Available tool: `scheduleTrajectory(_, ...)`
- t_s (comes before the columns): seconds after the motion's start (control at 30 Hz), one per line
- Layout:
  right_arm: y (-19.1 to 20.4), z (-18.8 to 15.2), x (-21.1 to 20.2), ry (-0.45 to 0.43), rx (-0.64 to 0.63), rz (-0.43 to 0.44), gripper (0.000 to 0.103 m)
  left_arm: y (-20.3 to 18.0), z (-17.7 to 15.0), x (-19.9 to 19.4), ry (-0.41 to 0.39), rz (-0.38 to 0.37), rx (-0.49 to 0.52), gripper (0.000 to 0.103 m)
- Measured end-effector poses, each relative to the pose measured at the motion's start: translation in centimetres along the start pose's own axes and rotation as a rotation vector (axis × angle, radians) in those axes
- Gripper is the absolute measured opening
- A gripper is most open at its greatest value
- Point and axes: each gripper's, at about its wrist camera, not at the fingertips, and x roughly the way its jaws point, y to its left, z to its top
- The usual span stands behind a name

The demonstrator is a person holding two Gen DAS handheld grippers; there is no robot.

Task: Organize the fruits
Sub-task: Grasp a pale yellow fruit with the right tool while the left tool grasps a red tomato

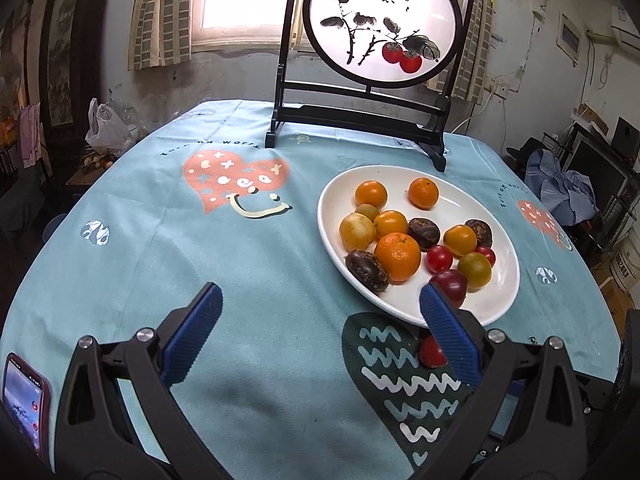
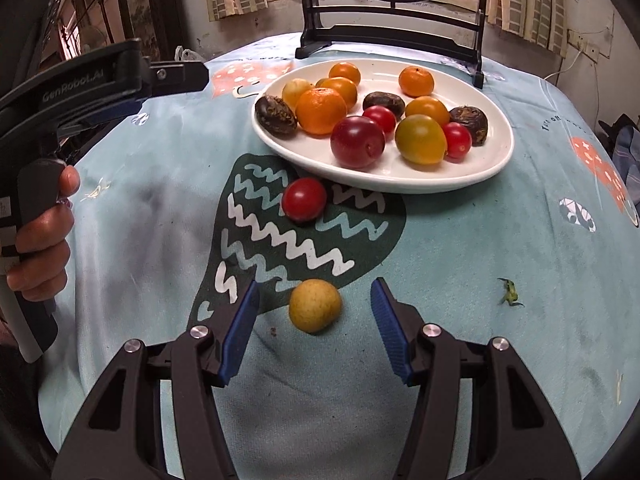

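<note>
Fingers [image 2: 244, 332] of the right gripper [image 2: 314, 334] gape wide, empty, flanking a yellow fruit [image 2: 315, 306] on the counter [image 2: 480, 280]. Left gripper [image 1: 320, 336] is likewise spread and empty. A white plate [image 2: 472, 176] holds oranges, tomatoes, a plum [image 2: 357, 142] and dark fruits; one red tomato [image 2: 304, 199] lies just beside its rim.

White plate [image 2: 496, 160], light-blue patterned tablecloth [image 2: 460, 264]

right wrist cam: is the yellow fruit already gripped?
No, the yellow fruit lies on the tablecloth between the open fingers of the right gripper, touching neither.
</note>
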Motion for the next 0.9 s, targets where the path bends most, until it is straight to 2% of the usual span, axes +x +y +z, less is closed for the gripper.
scheduleTrajectory(0.07, 0.1, -0.2, 0.2, 0.007, -0.007, -0.004, 0.049, 0.0, 0.0, 0.1, 0.006, 0.001, -0.002, 0.101)
scheduleTrajectory(0.13, 0.2, -0.3, 0.5, 0.021, -0.008, -0.007, 0.039, 0.1, 0.0, 0.2, 0.008, 0.002, -0.002, 0.101)
scheduleTrajectory(0.43, -0.4, -0.5, 0.1, 0.003, 0.01, 0.008, 0.027, 0.0, -0.1, 0.5, 0.014, 0.009, 0.003, 0.101)
scheduleTrajectory(0.53, -2.0, -0.1, -0.6, -0.031, 0.093, 0.041, 0.027, -0.1, -0.2, 0.6, 0.027, -0.008, -0.003, 0.101)
scheduleTrajectory(0.6, -3.3, 0.0, -1.4, -0.064, 0.16, 0.037, 0.027, -0.5, -0.5, 0.8, 0.048, -0.047, 0.003, 0.101)
scheduleTrajectory(0.73, -5.5, -0.1, -2.4, -0.106, 0.263, 0.023, 0.027, -3.3, -1.7, 1.4, 0.109, -0.167, 0.112, 0.099)
scheduleTrajectory(0.8, -6.2, -0.2, -2.6, -0.108, 0.302, 0.029, 0.027, -5.0, -2.6, 1.8, 0.131, -0.195, 0.187, 0.094)
scheduleTrajectory(0.87, -6.6, -0.3, -2.8, -0.111, 0.323, 0.032, 0.027, -6.4, -3.5, 2.4, 0.162, -0.213, 0.257, 0.081)
scheduleTrajectory(0.9, -6.6, -0.3, -2.9, -0.114, 0.323, 0.03, 0.027, -6.8, -3.9, 2.7, 0.175, -0.218, 0.276, 0.078)
